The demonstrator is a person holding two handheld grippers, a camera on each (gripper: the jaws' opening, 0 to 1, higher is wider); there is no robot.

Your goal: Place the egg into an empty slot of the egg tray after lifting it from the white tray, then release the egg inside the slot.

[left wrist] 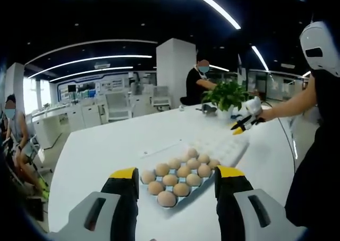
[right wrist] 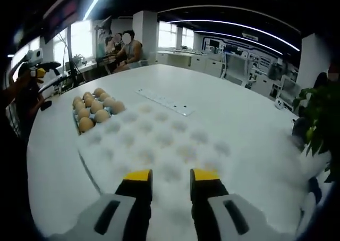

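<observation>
Left gripper view: the left gripper [left wrist: 176,173] is held above the near table edge, jaws wide apart, nothing held.
Eggs: a cluster of eggs [left wrist: 179,177] is seen in the near part of the tray, just beyond the jaws.
White tray [left wrist: 226,148]: its empty moulded slots extend far and right.
Right gripper [right wrist: 171,177]: jaws are parted, nothing gripped, above the empty slots.
Progress: no egg is judged lifted yet; pick, transfer and release remain.
</observation>
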